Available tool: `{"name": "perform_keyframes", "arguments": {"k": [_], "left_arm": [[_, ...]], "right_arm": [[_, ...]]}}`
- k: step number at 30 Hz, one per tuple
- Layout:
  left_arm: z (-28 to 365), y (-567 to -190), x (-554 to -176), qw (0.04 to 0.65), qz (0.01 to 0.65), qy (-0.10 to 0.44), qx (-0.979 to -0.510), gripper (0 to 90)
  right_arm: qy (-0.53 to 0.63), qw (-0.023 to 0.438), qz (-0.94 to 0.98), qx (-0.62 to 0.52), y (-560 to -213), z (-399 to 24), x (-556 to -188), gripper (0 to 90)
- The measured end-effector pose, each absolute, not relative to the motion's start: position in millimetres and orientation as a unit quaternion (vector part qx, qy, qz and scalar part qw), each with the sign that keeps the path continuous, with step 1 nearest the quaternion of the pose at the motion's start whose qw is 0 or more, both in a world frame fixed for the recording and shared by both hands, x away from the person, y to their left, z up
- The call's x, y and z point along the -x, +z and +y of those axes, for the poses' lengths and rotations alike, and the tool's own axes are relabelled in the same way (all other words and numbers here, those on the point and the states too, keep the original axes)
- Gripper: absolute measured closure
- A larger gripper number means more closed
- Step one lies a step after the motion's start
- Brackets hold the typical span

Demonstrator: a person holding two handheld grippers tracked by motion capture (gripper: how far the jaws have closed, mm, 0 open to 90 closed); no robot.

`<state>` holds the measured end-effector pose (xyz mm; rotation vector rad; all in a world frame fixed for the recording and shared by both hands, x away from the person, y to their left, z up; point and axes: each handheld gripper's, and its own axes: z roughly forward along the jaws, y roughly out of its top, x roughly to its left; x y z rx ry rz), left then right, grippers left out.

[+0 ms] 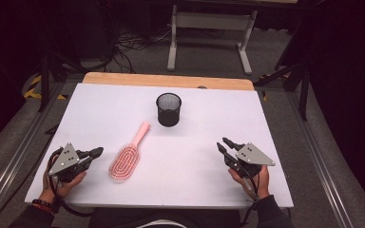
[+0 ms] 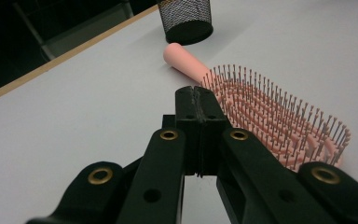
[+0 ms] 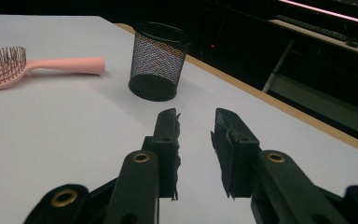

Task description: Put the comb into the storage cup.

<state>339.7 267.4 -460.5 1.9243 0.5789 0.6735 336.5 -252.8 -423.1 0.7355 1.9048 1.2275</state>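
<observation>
While no lettering or brand can be read anywhere, the pink hairbrush [image 1: 129,154] lies bristles-up on the white table [image 1: 76,109] — just beside the left gripper [image 2: 199,95], jaws pressed together, empty. The right gripper [image 3: 196,122] stands slightly parted, empty, facing the black mesh cup [image 3: 159,59].

Lying beside the black left gripper [image 1: 96,152]: pink hairbrush [image 1: 128,157] showing dark-tipped bristles. Standing beyond the black right gripper [image 1: 223,144]: black mesh cup [image 1: 168,109], on white table [image 1: 209,123].
</observation>
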Motion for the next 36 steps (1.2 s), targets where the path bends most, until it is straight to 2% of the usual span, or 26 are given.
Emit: {"name": "perform_keyframes", "arguments": {"k": [3, 5, 7, 10, 12, 16, 27, 36], "left_arm": [[268, -458, -341, 0.496, 0.239, 0.269, -0.790, 89.6], [266, -459, -342, 0.495, 0.241, 0.270, -0.790, 89.7], [266, -458, -345, 0.491, 0.241, 0.269, -0.793, 89.7], [267, -456, -351, 0.494, 0.248, 0.265, -0.790, 89.8], [266, -454, -355, 0.495, 0.252, 0.261, -0.790, 89.8], [257, -449, -366, 0.483, 0.241, 0.243, -0.806, 89.8], [211, -434, -411, 0.456, 0.207, 0.218, -0.838, 89.9], [193, -433, -450, 0.456, 0.219, 0.190, -0.841, 89.9]], "right_arm": [[0.478, 0.369, 0.744, -0.287, -424, -253, -337, 71.9], [0.475, 0.369, 0.745, -0.289, -425, -254, -338, 69.0], [0.475, 0.371, 0.743, -0.290, -426, -255, -338, 60.7], [0.473, 0.378, 0.740, -0.294, -425, -256, -338, 53.0], [0.469, 0.383, 0.738, -0.298, -425, -257, -339, 42.3], [0.459, 0.387, 0.742, -0.298, -427, -257, -340, 33.0], [0.445, 0.406, 0.739, -0.302, -426, -261, -340, 27.4], [0.444, 0.412, 0.730, -0.317, -430, -266, -343, 27.6]]}}
